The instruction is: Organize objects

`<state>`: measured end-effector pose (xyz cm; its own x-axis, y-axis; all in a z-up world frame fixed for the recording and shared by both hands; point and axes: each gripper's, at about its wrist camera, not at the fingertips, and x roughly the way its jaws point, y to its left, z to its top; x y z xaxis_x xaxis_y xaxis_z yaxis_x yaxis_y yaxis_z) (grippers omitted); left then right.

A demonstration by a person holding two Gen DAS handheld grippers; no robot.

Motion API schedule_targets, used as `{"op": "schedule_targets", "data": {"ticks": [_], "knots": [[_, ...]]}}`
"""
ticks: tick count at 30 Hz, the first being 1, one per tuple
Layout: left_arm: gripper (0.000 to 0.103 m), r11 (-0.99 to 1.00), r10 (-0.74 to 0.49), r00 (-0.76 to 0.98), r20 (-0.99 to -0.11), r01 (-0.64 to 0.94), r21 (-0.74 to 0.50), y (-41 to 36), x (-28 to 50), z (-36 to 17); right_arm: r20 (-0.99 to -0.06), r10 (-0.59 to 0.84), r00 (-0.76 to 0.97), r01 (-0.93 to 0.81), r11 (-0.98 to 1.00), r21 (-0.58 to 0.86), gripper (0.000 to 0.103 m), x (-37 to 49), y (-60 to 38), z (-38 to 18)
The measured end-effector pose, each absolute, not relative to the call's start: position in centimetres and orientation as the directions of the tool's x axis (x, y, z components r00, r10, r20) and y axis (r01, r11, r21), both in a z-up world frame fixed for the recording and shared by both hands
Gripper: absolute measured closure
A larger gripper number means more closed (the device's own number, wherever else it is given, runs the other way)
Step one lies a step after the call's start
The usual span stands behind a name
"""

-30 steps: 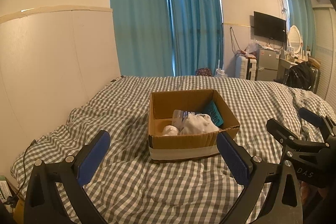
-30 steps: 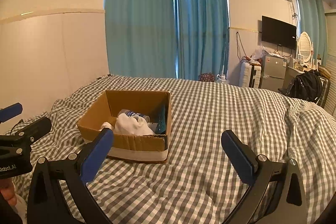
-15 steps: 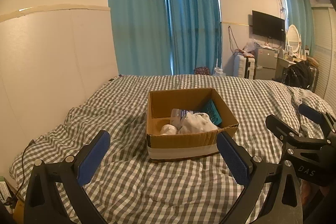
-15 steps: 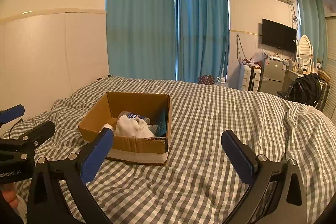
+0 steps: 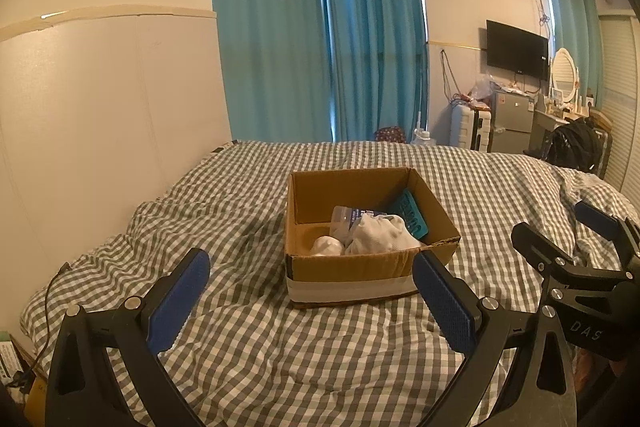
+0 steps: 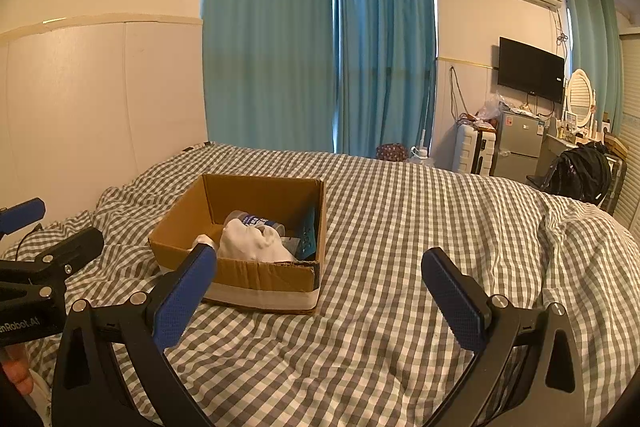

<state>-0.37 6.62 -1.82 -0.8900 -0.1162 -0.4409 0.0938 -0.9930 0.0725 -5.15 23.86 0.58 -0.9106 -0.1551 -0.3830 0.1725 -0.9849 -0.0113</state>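
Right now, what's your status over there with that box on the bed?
Left gripper open, empty. Right gripper open, empty. Cardboard box on checked bedspread, holding white cloth, clear bottle, teal item. Path clear.

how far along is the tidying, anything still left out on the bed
Looks nearly done: the cardboard box already holds a white cloth, a clear bottle, a teal packet and a small white item. Nothing is in hand; the left gripper and right gripper are both open. No loose items show on the checked bedcover.
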Motion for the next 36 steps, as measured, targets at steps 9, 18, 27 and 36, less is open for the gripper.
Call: {"op": "schedule_targets", "data": {"ticks": [9,18,27,36], "knots": [[0.0,-0.993,-0.111,-0.89,-0.442,0.089,0.072,6.51,-0.33,-1.84,-0.383,-0.154,-0.911,0.173,-0.985,-0.016,0.0,-5.06,23.72,0.58],[0.0,-0.994,-0.111,-0.888,-0.447,0.092,0.065,6.55,-0.31,-1.83,-0.389,-0.158,-0.907,0.177,-0.984,-0.012,0.0,-5.09,23.57,0.56],[0.0,-0.994,-0.11,-0.888,-0.446,0.091,0.065,6.67,-0.2,-1.74,-0.39,-0.158,-0.907,0.177,-0.984,-0.013,0.0,-5.11,23.4,0.47],[0.0,-0.994,-0.11,-0.888,-0.447,0.091,0.064,6.66,-0.21,-1.75,-0.39,-0.159,-0.907,0.178,-0.984,-0.011,0.0,-5.09,23.41,0.45]]}}
